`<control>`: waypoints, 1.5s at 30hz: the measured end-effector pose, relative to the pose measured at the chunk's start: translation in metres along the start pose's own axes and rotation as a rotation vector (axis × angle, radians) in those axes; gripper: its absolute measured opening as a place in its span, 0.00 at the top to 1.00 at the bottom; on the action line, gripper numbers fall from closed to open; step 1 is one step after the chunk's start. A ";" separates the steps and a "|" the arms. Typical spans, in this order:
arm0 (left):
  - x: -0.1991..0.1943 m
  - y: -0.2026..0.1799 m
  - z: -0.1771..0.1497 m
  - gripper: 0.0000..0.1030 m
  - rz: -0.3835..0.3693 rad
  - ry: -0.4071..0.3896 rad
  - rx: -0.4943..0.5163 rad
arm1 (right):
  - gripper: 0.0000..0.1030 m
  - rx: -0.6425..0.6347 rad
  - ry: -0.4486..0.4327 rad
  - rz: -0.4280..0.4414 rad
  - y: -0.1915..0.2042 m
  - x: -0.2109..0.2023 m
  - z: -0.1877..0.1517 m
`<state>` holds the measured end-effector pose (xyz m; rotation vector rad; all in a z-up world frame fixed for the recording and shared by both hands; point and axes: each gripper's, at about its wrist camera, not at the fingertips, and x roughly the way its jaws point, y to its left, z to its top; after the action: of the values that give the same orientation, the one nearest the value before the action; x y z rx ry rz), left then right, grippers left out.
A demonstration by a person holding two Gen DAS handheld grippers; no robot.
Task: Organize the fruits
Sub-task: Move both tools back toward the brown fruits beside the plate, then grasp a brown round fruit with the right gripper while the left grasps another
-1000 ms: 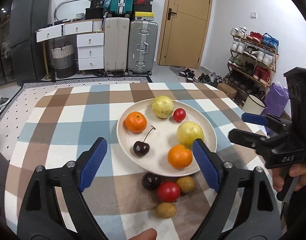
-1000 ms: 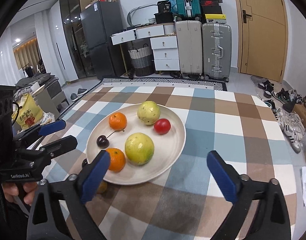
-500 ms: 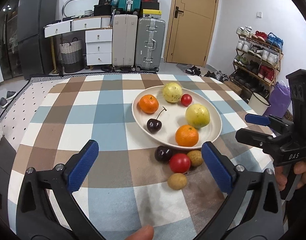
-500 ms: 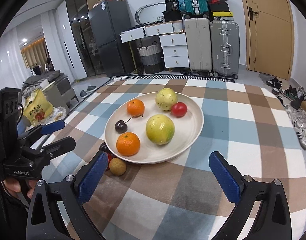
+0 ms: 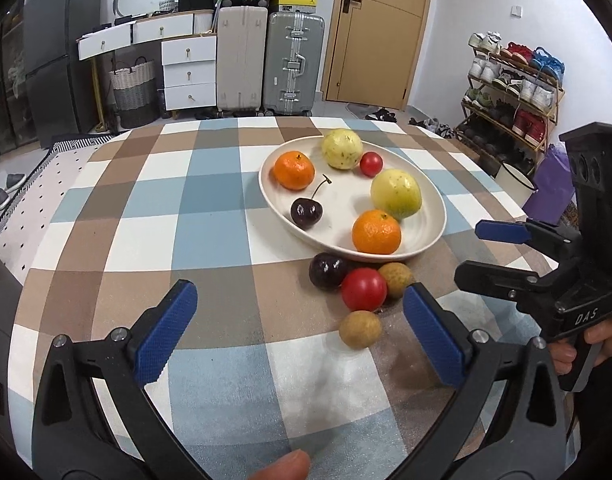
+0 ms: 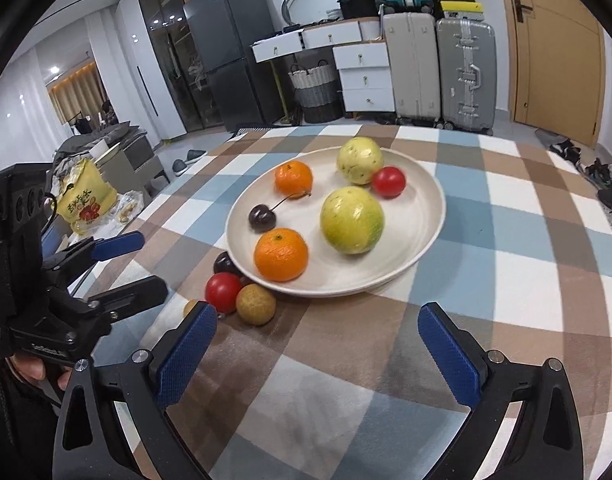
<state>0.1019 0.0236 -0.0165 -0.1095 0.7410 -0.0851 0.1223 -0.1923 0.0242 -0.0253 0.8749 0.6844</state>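
A cream plate (image 5: 426, 236) (image 6: 418, 236) on the checked tablecloth holds two oranges (image 5: 376, 232), two yellow-green fruits (image 5: 396, 194), a small red tomato (image 5: 371, 163) and a stemmed dark cherry (image 5: 306, 213). Off the plate at its near edge lie a dark cherry (image 5: 328, 271), a red tomato (image 5: 364, 290) (image 6: 223, 292) and two tan longans (image 5: 360, 329) (image 6: 255, 304). My left gripper (image 5: 301, 330) is open and empty, just short of these loose fruits. My right gripper (image 6: 320, 354) is open and empty, short of the plate.
The checked table (image 5: 165, 200) stretches left and back. Behind it stand suitcases (image 5: 265, 60), white drawers (image 5: 187, 74), a fridge and a door. A shoe rack (image 5: 510, 80) is at the right. A yellow bag (image 6: 83, 200) sits off the table's left side.
Both grippers have pulled back and away from the plate; the loose fruits now lie ahead of the left fingers. Both stayed open. No fruit has moved.
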 end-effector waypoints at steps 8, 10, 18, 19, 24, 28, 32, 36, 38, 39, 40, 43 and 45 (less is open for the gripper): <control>0.006 0.001 -0.001 0.00 0.029 0.012 0.003 | 0.13 -0.054 0.054 0.007 0.015 0.016 -0.004; 0.007 0.004 -0.001 0.00 0.031 0.013 -0.004 | 0.21 -0.070 0.069 0.006 0.018 0.020 -0.005; 0.004 0.025 0.002 0.05 0.015 -0.007 -0.096 | 0.30 -0.112 0.107 0.018 0.030 0.035 -0.004; 0.004 0.028 0.003 0.05 0.016 -0.006 -0.106 | 0.31 -0.110 0.117 0.019 0.031 0.039 -0.003; 0.001 0.032 0.003 0.06 0.018 -0.027 -0.115 | 0.37 -0.125 0.125 0.013 0.035 0.046 -0.001; 0.000 0.032 0.003 0.06 0.015 -0.027 -0.112 | 0.43 -0.149 0.125 0.008 0.040 0.050 0.000; 0.000 0.029 0.003 0.06 0.014 -0.026 -0.104 | 0.44 -0.180 0.128 -0.010 0.046 0.052 -0.001; 0.004 0.027 0.002 0.06 0.009 -0.012 -0.100 | 0.55 -0.191 0.126 -0.009 0.046 0.052 0.000; 0.004 0.025 0.001 0.06 0.011 -0.015 -0.094 | 0.60 -0.197 0.125 -0.006 0.047 0.052 -0.001; 0.004 0.025 0.001 0.06 0.010 -0.015 -0.094 | 0.64 -0.204 0.126 0.000 0.048 0.052 -0.001; 0.005 0.025 0.001 0.06 0.006 -0.012 -0.095 | 0.67 -0.211 0.126 -0.002 0.048 0.052 -0.002; 0.007 0.024 0.000 0.06 0.005 -0.002 -0.092 | 0.72 -0.214 0.123 0.005 0.047 0.050 -0.003; 0.007 0.023 0.000 0.06 0.000 -0.003 -0.088 | 0.73 -0.210 0.122 0.008 0.046 0.048 -0.004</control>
<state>0.1081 0.0453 -0.0242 -0.1933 0.7421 -0.0525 0.1149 -0.1313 -0.0012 -0.2540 0.9171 0.7863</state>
